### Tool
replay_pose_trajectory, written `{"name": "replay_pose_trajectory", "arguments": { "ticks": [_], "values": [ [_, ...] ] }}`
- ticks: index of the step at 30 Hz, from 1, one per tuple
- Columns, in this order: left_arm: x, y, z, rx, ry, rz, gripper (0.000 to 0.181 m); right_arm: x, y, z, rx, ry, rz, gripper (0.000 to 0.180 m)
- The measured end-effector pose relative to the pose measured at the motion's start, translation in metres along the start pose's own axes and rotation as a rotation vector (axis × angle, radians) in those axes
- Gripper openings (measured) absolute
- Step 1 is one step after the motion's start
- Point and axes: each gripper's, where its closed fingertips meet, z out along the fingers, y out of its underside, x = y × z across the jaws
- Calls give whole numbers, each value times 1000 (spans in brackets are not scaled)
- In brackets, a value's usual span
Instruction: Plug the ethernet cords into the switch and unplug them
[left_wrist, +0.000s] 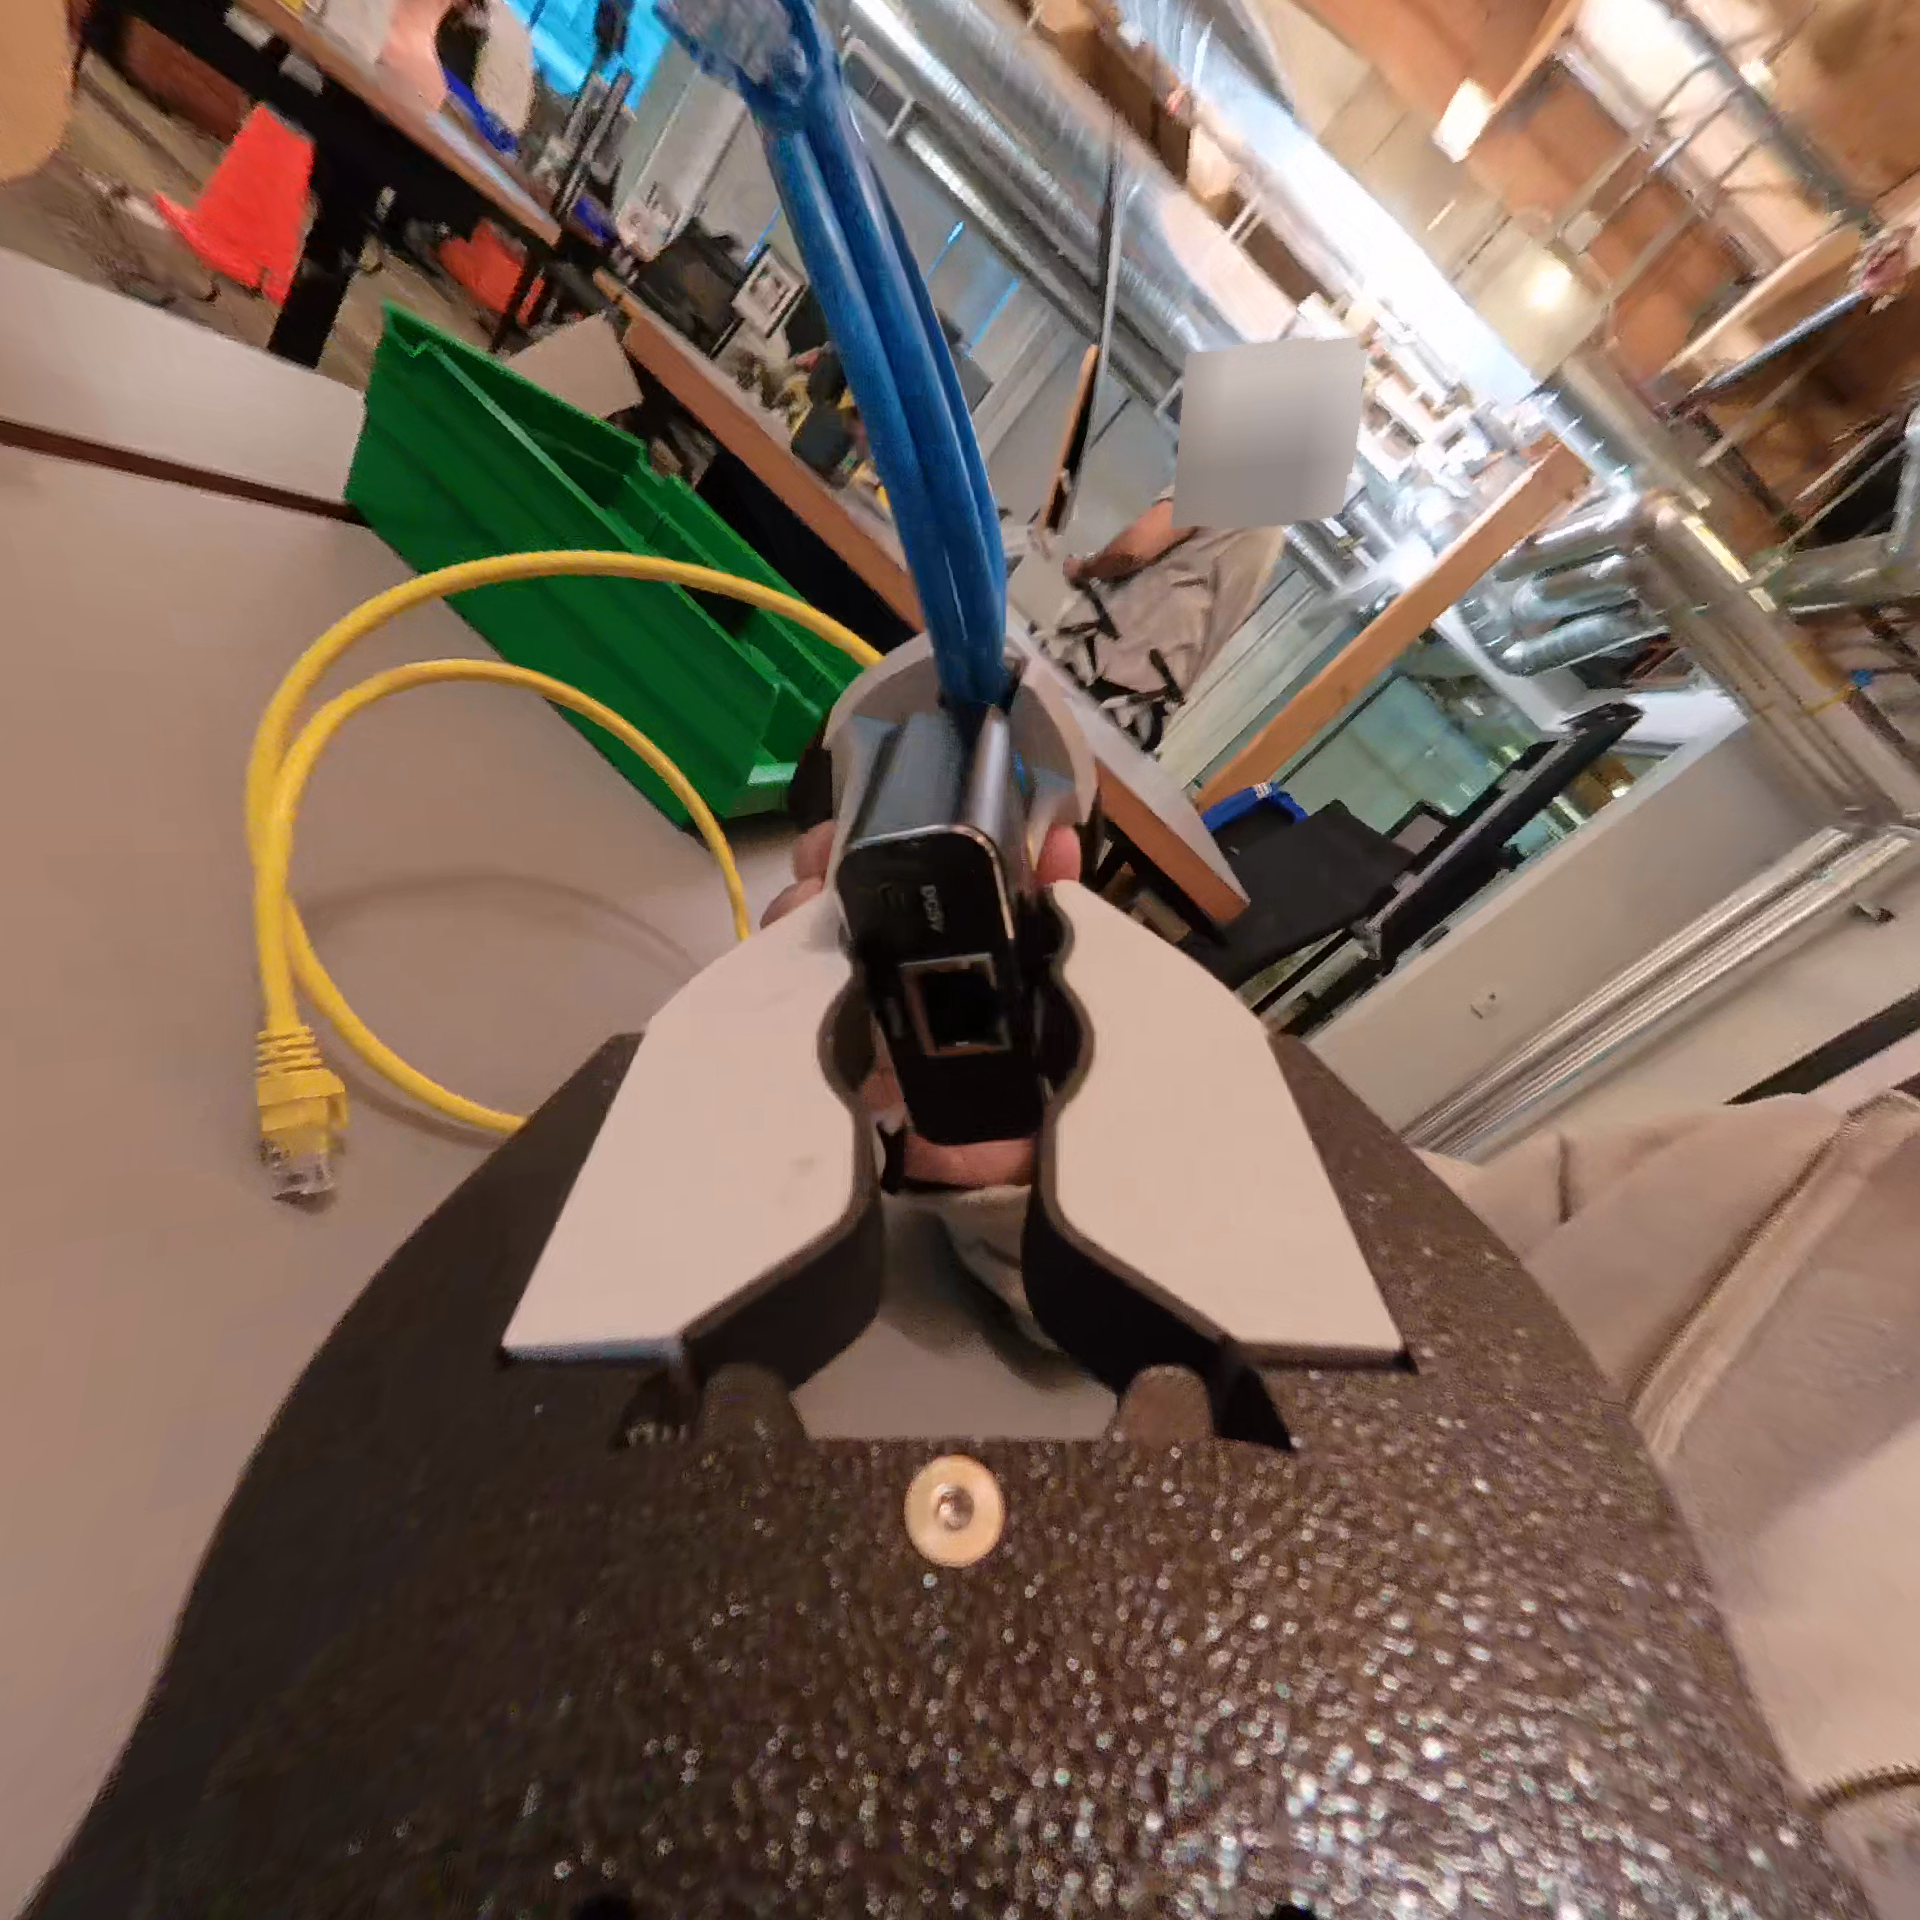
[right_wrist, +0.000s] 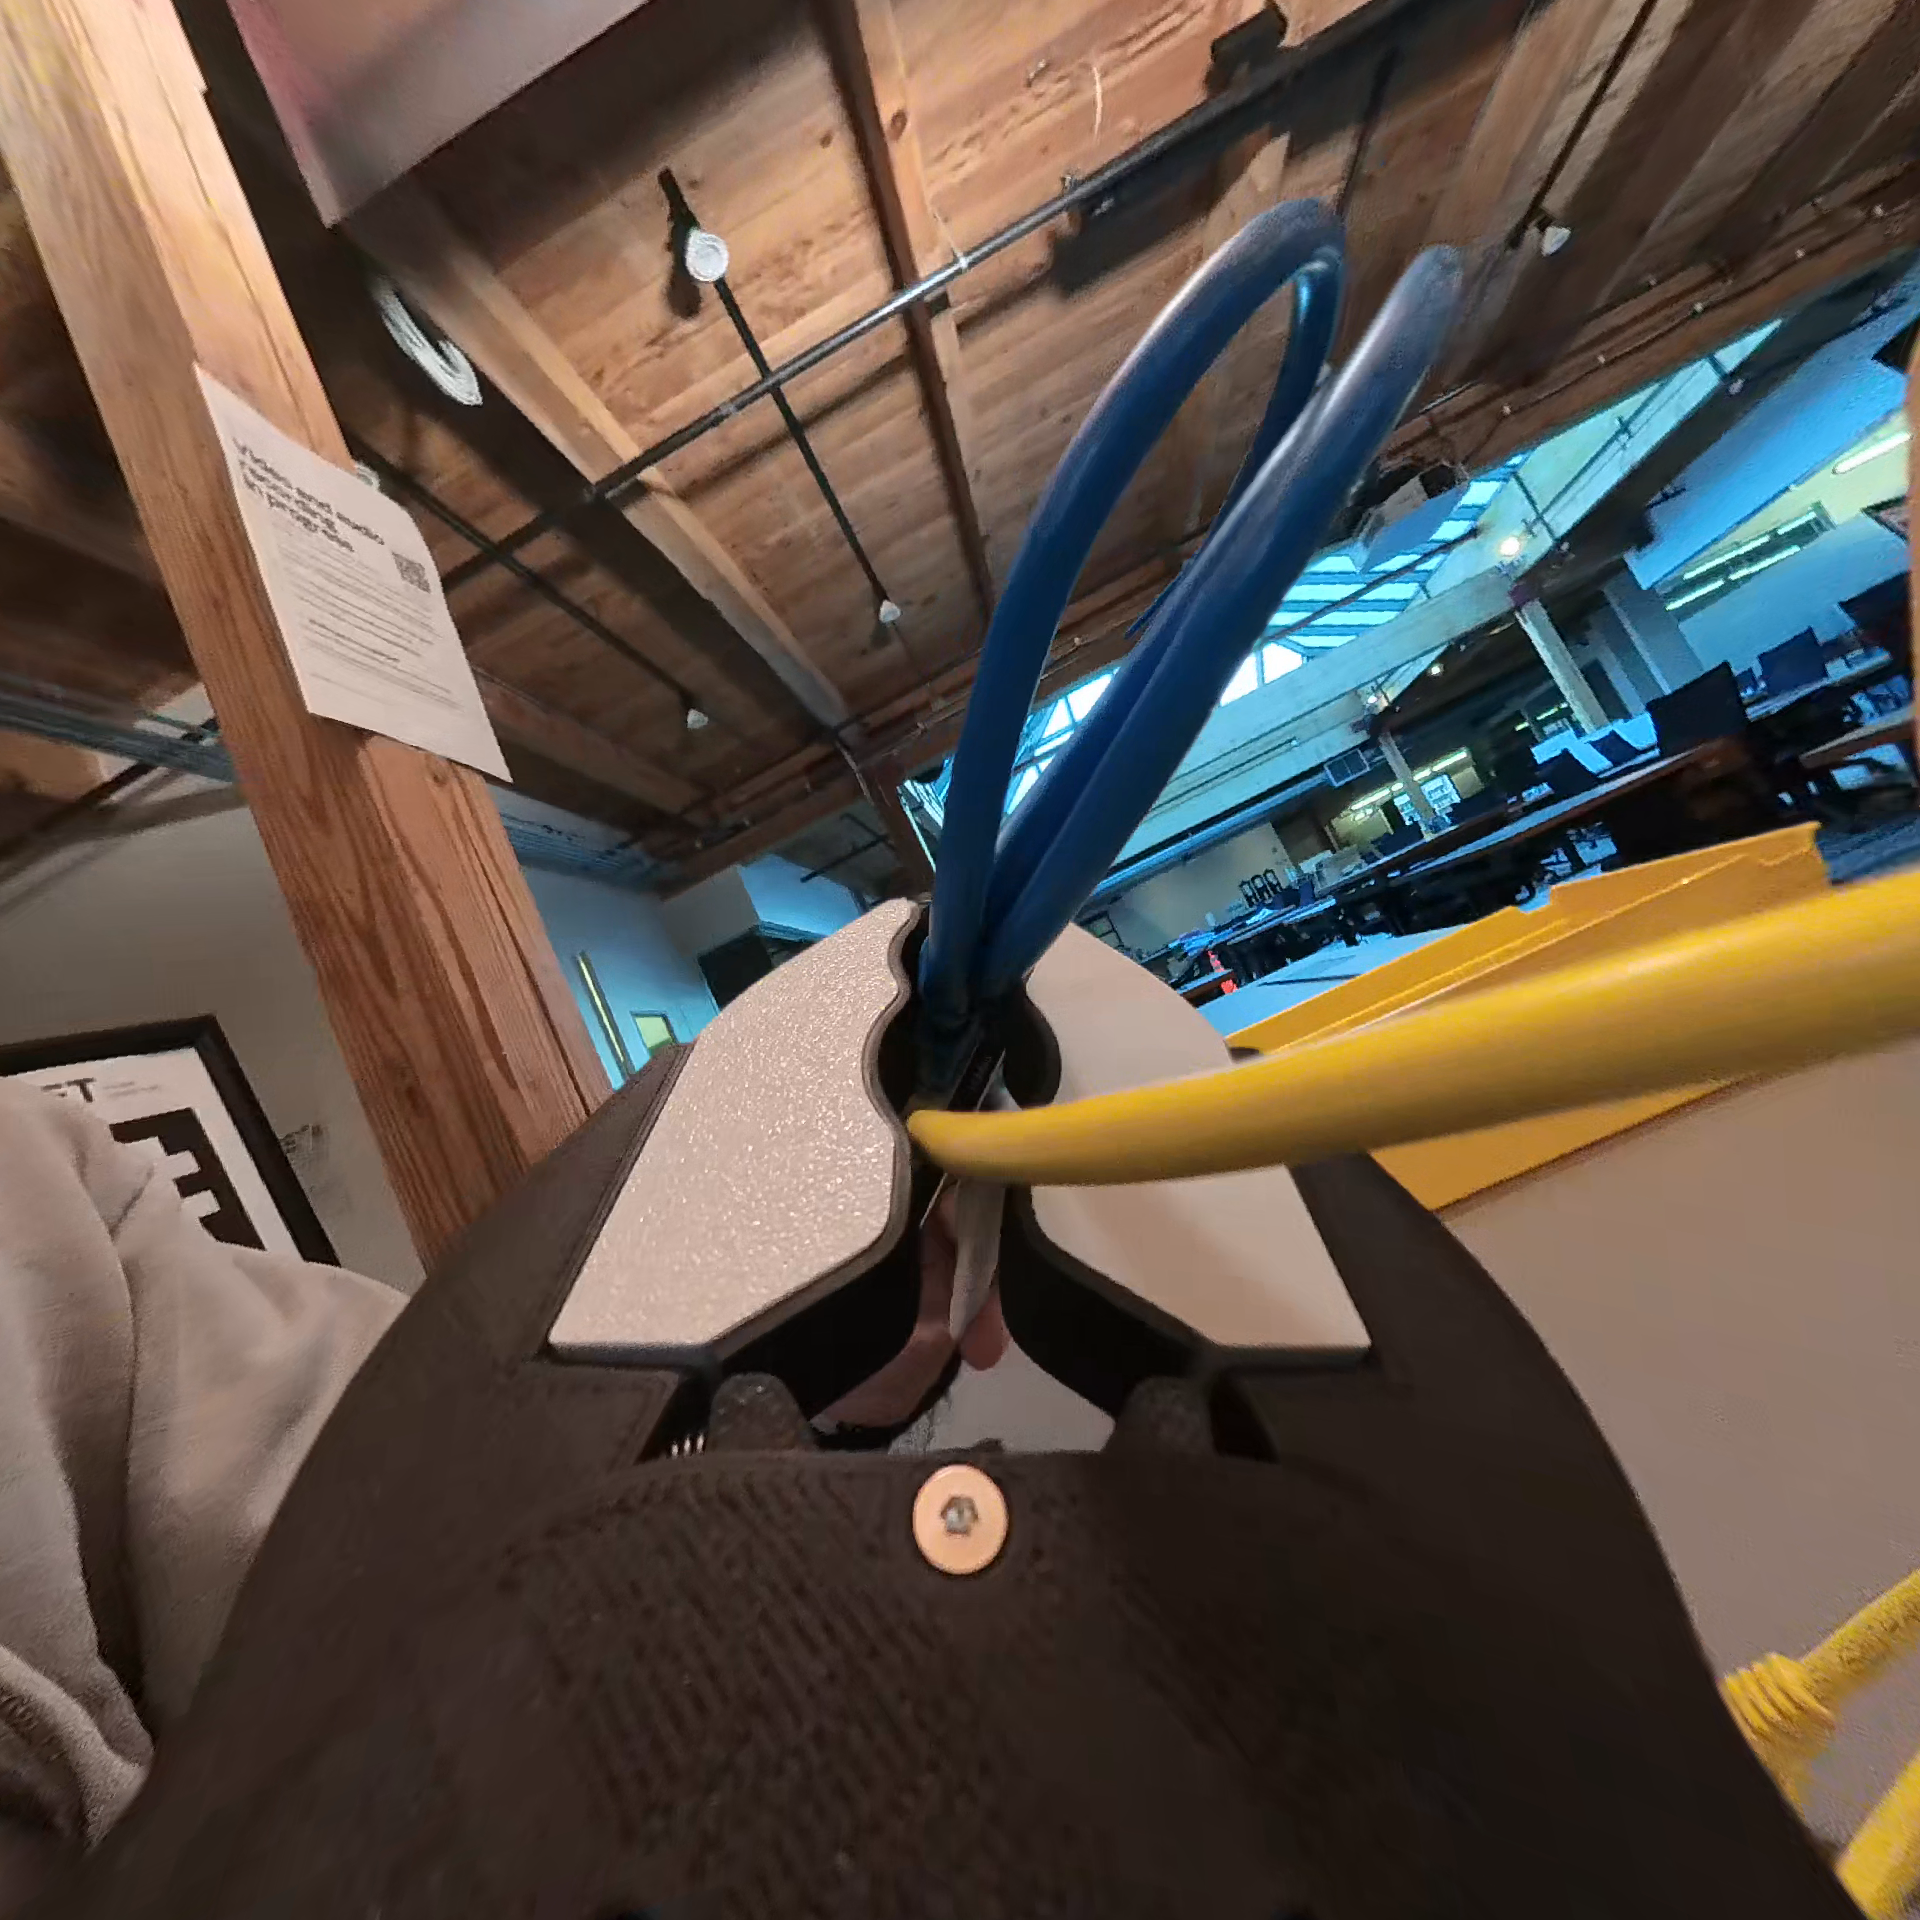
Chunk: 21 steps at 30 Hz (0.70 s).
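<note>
Two grippers meet end to end. Left gripper (left_wrist: 951, 1023) clamps the black switch (left_wrist: 945, 997), one empty port facing the camera. Right gripper (right_wrist: 961, 1049) pinches the blue ethernet cords (right_wrist: 1049, 665) at the switch's far end. Yellow ethernet cord (left_wrist: 312, 831) lies looped on the grey table (left_wrist: 156, 675); green bin (left_wrist: 582, 561) beyond.

switch (left_wrist: 940, 997) clamped between left gripper (left_wrist: 951, 1023) fingers, right gripper (left_wrist: 961, 727) on its far end, cords (left_wrist: 914, 416) rising from there, loose cord (left_wrist: 301, 904) coiled on table (left_wrist: 125, 1195) at left, bin (left_wrist: 582, 582) behind it
</note>
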Motion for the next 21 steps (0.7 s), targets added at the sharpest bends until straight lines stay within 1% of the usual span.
{"name": "replay_pose_trajectory", "arguments": {
  "ticks": [4,5,7,9,10,11,13,14,15,16,17,18,19,20,21],
  "values": [
    [-3,-7,-4,-2,2,-72,24,5,7,0,-71,5,-10,14],
    [-4,-10,-7,4,0,-92,24,5,9,-1,-93,-3,-15,17],
    [-10,-21,-17,37,-20,-163,24,11,17,-2,-188,8,-20,34],
    [-14,-38,-31,95,-14,-227,24,19,32,-7,-337,36,-14,59],
    [-17,-45,-38,123,-19,-260,24,24,41,-13,-425,57,-16,65],
    [-21,-52,-44,144,-24,-283,24,24,52,-20,-532,48,-17,66],
    [-28,-60,-56,163,-55,-308,24,17,74,-39,-775,-4,-29,60],
    [-31,-62,-60,168,-75,-317,24,14,81,-47,-875,-19,-86,59],
    [-33,-64,-64,169,-89,-325,24,6,83,-51,-940,-74,-180,54],
    [-35,-65,-67,168,-105,-331,24,-5,82,-50,-962,-142,-298,51],
    [-37,-64,-68,161,-122,-334,24,-12,76,-41,-920,-166,-453,52],
    [-39,-62,-68,148,-138,-335,24,-16,64,-27,-817,-150,-621,59],
    [-40,-58,-66,127,-143,-340,24,-20,51,-13,-689,-108,-761,70],
    [-39,-53,-63,100,-138,-354,24,-21,42,-6,-611,-71,-865,69],
    [-37,-47,-58,67,-127,-367,24,-18,40,-5,-614,-41,-923,65]
  ]
}}
